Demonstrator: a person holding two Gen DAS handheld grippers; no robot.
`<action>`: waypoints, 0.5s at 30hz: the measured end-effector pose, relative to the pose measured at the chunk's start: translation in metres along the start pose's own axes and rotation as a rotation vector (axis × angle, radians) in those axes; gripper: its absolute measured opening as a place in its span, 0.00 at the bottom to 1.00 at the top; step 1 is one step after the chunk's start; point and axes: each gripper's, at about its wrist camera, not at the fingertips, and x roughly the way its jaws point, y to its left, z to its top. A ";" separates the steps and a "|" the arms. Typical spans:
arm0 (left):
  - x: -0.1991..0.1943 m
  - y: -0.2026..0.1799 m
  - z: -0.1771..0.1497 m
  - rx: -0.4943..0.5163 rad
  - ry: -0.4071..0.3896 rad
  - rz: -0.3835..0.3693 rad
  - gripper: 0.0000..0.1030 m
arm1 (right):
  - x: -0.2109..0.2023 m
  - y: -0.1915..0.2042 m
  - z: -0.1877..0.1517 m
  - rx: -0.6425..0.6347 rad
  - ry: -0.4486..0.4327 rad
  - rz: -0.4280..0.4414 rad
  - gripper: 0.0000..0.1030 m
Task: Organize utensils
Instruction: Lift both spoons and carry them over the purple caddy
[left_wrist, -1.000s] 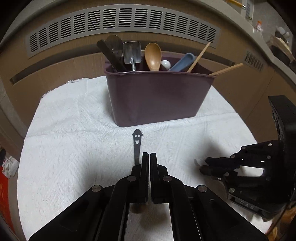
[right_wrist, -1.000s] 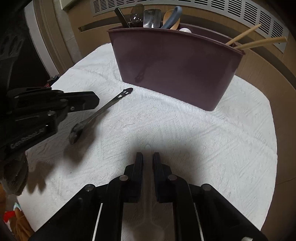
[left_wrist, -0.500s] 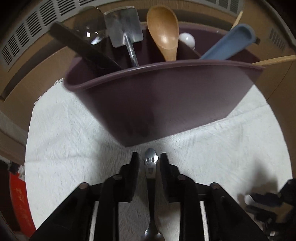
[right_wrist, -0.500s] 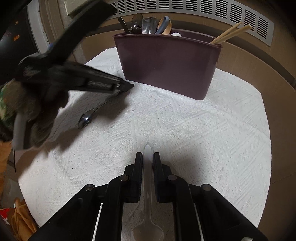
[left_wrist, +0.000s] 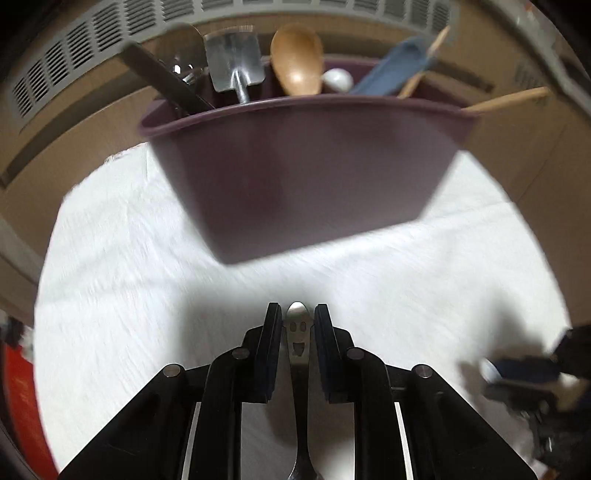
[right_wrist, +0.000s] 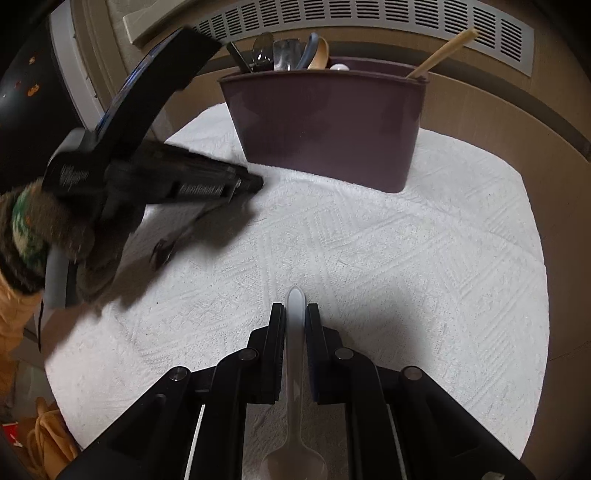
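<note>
A metal spoon (left_wrist: 297, 332) with a smiley face cut into its handle lies between the fingers of my left gripper (left_wrist: 297, 306). The jaws are closing on the handle and the pads sit against its edges. In the right wrist view the left gripper (right_wrist: 255, 182) is blurred, with the spoon's bowl (right_wrist: 162, 254) trailing low over the cloth. My right gripper (right_wrist: 295, 306) is shut on the handle of a clear plastic spoon (right_wrist: 295, 295). The purple utensil bin (left_wrist: 306, 177) (right_wrist: 325, 125) stands ahead of both grippers.
The bin holds a wooden spoon (left_wrist: 297, 62), a small metal shovel spoon (left_wrist: 236, 62), a black handle, a blue utensil and chopsticks (right_wrist: 439, 55). A white textured cloth (right_wrist: 406, 277) covers the round table. A person's gloved hand (right_wrist: 29, 229) holds the left gripper. A vent grille runs behind.
The left gripper went forward over the smiley spoon's handle, opened, and closed round it. The right gripper drew back from the bin, still holding the plastic spoon.
</note>
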 end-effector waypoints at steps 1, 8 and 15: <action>-0.010 -0.002 -0.006 -0.007 -0.027 -0.010 0.18 | -0.004 0.000 0.000 0.003 -0.007 0.008 0.11; -0.095 -0.005 -0.035 -0.077 -0.230 -0.062 0.18 | -0.039 -0.002 0.000 0.027 -0.074 0.016 0.11; -0.147 -0.008 -0.036 -0.066 -0.354 -0.056 0.18 | -0.068 0.008 0.004 0.046 -0.134 0.016 0.10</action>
